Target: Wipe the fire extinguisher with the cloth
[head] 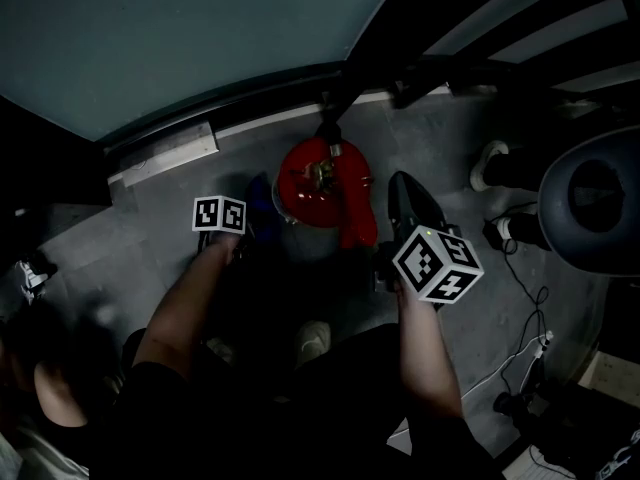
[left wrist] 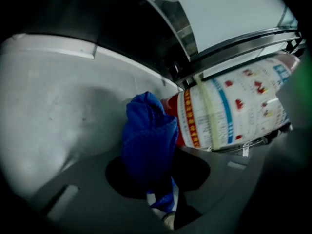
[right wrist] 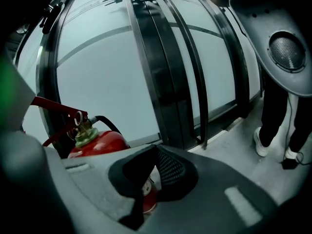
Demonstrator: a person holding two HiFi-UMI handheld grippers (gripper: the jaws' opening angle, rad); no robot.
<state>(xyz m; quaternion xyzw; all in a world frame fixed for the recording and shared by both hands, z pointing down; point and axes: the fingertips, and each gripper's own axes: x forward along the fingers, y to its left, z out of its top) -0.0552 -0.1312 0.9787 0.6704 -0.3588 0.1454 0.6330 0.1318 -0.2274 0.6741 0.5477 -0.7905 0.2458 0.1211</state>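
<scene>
A red fire extinguisher (head: pixel 313 186) stands upright on the grey floor against the glass wall's base. In the left gripper view its white printed label (left wrist: pixel 234 108) fills the right side. My left gripper (head: pixel 256 218) is shut on a bunched blue cloth (left wrist: pixel 148 138), which presses against the extinguisher's left side, low on the body. My right gripper (head: pixel 402 196) is shut with nothing in it, and hangs close by the extinguisher's right side. In the right gripper view the red body, brass valve and black hose (right wrist: pixel 92 138) show just left of the jaw tips (right wrist: pixel 156 151).
A person in white shoes (head: pixel 492 164) and dark trousers (right wrist: pixel 275 106) stands at the right. A round grey device (head: pixel 592 196) and floor cables (head: pixel 530 313) lie there too. Dark metal door frames (right wrist: pixel 156 67) and glass panels rise behind the extinguisher.
</scene>
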